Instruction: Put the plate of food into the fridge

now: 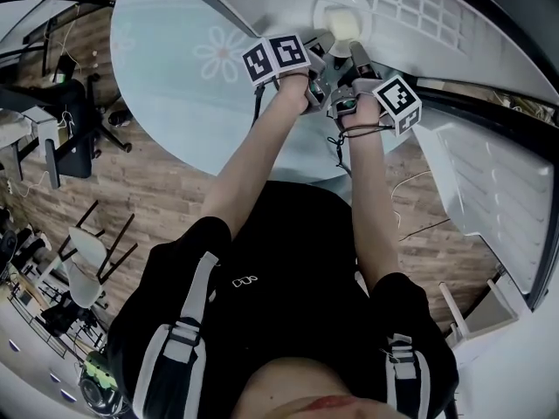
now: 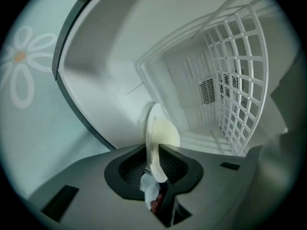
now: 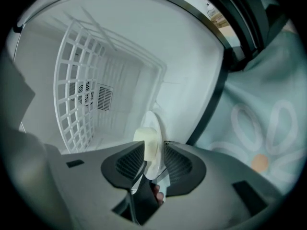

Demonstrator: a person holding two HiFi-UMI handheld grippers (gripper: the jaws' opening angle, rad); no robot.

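A white plate point(image 1: 341, 20) with a pale yellow piece of food point(image 1: 342, 26) is inside the open white fridge point(image 1: 410, 7). Both grippers reach into it side by side. The left gripper point(image 1: 320, 59) has the plate's point(image 2: 154, 128) rim between its pads, which stand slightly apart from it; the food point(image 2: 167, 134) lies just beyond the jaws point(image 2: 156, 163). The right gripper point(image 1: 356, 61) is open, its pads on either side of the opposite rim of the plate point(image 3: 156, 126), with the food point(image 3: 145, 143) close to the left pad. Its jaws point(image 3: 154, 159) stand wide.
A white wire rack point(image 2: 235, 80) point(image 3: 76, 80) sits above the plate. The pale blue fridge door point(image 1: 175, 68) with a flower print stands open at the left. A white door shelf point(image 1: 489, 199) is at the right. Chairs point(image 1: 87, 260) stand on the wooden floor behind.
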